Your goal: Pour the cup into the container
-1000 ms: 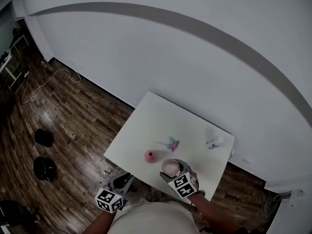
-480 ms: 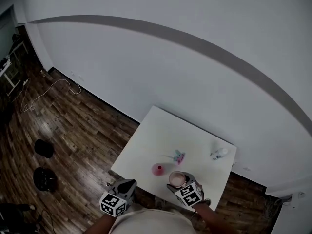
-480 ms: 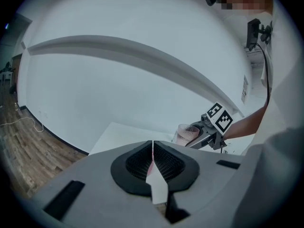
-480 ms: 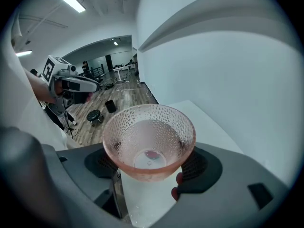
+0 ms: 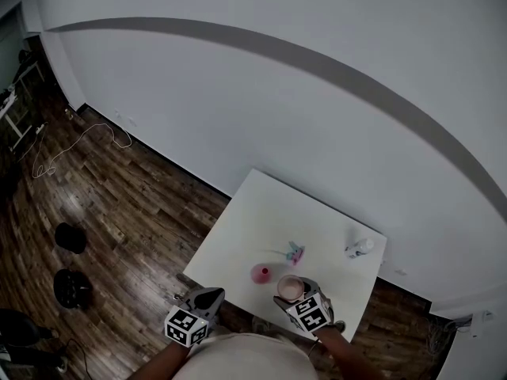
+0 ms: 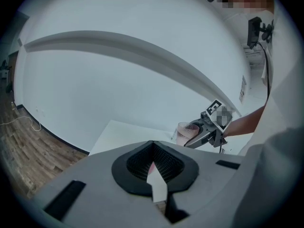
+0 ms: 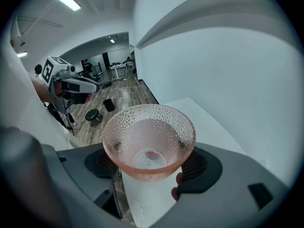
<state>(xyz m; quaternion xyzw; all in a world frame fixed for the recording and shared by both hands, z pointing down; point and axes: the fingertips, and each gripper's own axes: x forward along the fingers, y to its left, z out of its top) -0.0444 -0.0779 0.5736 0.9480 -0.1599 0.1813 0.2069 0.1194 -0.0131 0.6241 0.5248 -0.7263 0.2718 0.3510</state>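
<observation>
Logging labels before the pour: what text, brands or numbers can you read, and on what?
None readable.
On the left gripper and right gripper: square markers only.
On the pink dimpled plastic cup: no print visible.
On a pale wall label: too small to read.

The left hand-held gripper (image 6: pixel 152 145) has its 2 jaws together, empty. Ahead to its right, the right hand-held gripper (image 6: pixel 193 137) clasps a pink cup (image 6: pixel 183 131) above the tabletop (image 6: pixel 121 131).

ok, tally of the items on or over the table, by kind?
Pink cup: 1
Pink container: 1
Small pink-and-teal item: 1
Whitish bottle-like item: 1
Total: 4
</observation>
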